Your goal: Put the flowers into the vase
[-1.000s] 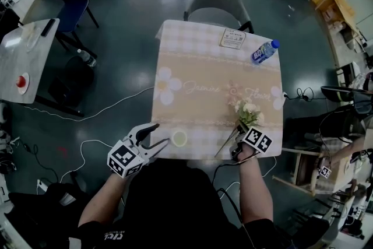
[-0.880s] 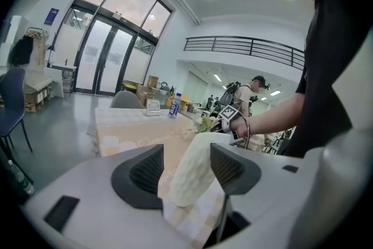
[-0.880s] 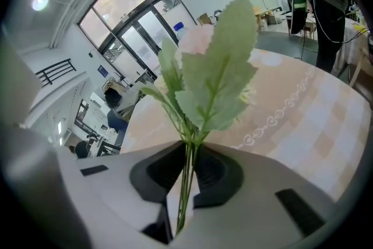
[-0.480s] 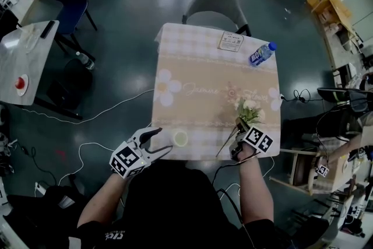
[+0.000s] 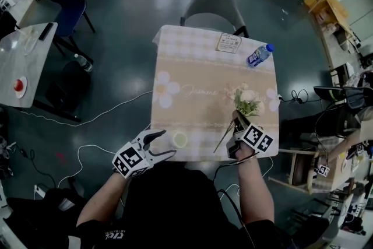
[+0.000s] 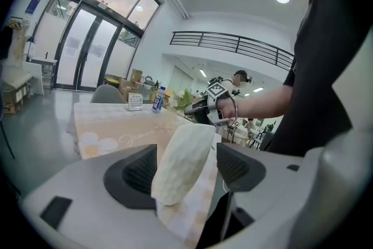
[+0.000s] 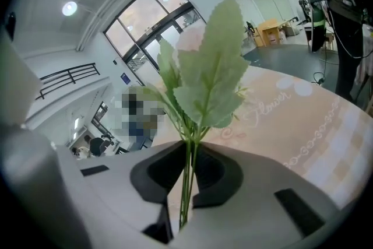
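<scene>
**Vase stands at lower centre, bunch held to its right**

At the lower left of the head view, the left gripper [image 5: 165, 143] has its jaws spread wide. They have just been opening, and the vase [image 5: 179, 139] stands between them with neither pad pressing on it. The vase is a small, pale, upright cup with a faceted, matte wall and a round mouth facing up. It sits on the near edge of the table [image 5: 192, 67], whose cloth is a soft checked beige.

Right of it, at lower centre-right, the right gripper [image 5: 236, 125] is closed narrowly on the flowers [image 5: 246, 99]. Its jaws have just been closing a little on the thin green stems. The bunch looks artificial, with flat toothed leaves and pale blossoms. Its long axis slants from the blooms at upper right to the stem ends at lower left, so those ends already point towards the vase. The coming move is likely leftward, then tipping the stems upright over the mouth.
</scene>
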